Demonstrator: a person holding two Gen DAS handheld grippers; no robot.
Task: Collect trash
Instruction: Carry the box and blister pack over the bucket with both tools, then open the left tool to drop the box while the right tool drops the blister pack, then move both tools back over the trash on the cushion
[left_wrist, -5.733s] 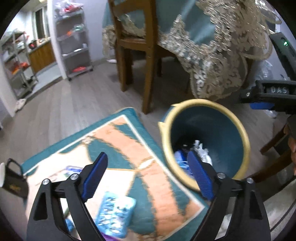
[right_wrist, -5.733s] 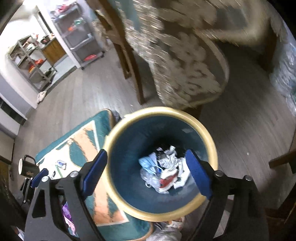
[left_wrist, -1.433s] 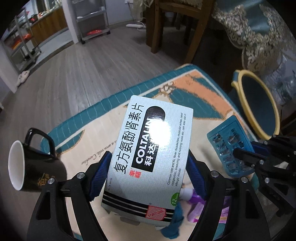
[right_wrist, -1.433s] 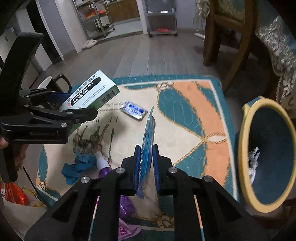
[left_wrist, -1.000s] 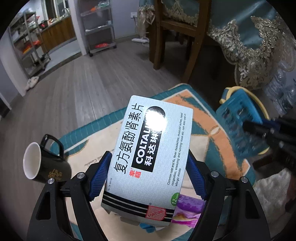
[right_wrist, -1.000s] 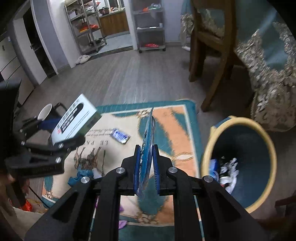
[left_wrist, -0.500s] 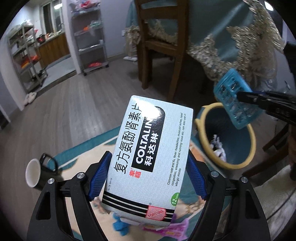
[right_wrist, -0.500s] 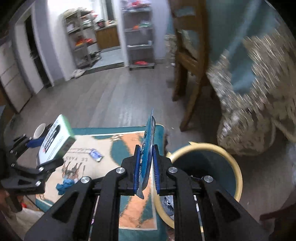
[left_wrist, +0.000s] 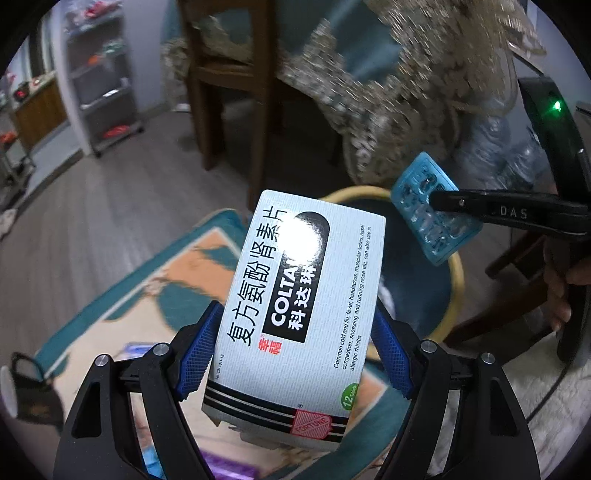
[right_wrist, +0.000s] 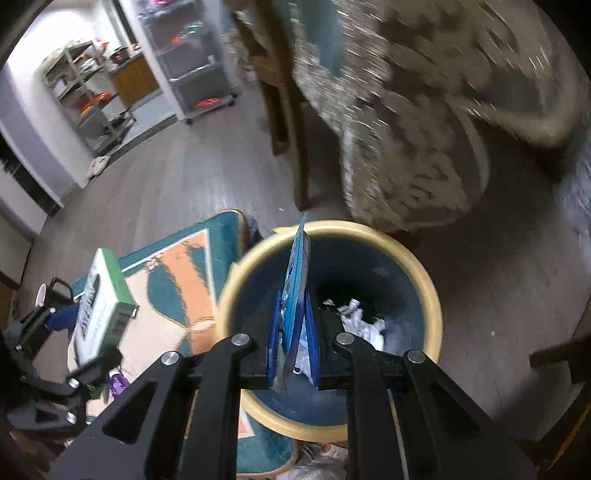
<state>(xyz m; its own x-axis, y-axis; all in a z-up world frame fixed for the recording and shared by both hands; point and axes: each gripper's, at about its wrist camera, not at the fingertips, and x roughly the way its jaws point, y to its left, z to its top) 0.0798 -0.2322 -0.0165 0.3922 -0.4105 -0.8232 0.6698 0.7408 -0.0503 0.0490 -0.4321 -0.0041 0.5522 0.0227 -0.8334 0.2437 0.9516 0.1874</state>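
My left gripper (left_wrist: 295, 354) is shut on a white medicine box (left_wrist: 299, 306) with black lettering, held above the rug beside the bin. The box also shows in the right wrist view (right_wrist: 99, 306). My right gripper (right_wrist: 293, 332) is shut on a blue blister pack (right_wrist: 295, 277), held edge-on over the mouth of the blue bin with a yellow rim (right_wrist: 436, 295). In the left wrist view the blister pack (left_wrist: 432, 210) hangs above the bin (left_wrist: 456, 273). Crumpled white trash (right_wrist: 358, 321) lies inside the bin.
A teal and orange rug (right_wrist: 177, 273) carries a purple wrapper (right_wrist: 118, 384). A black mug (left_wrist: 31, 391) stands at the rug's left edge. A wooden chair (left_wrist: 229, 74) and a table with a lace-trimmed cloth (left_wrist: 388, 74) stand behind the bin. Shelving (right_wrist: 192, 55) lines the far wall.
Both grippers rose off the rug and swung right toward the bin. The right gripper has carried the blister pack over the bin's mouth; the left has brought the box close beside it.
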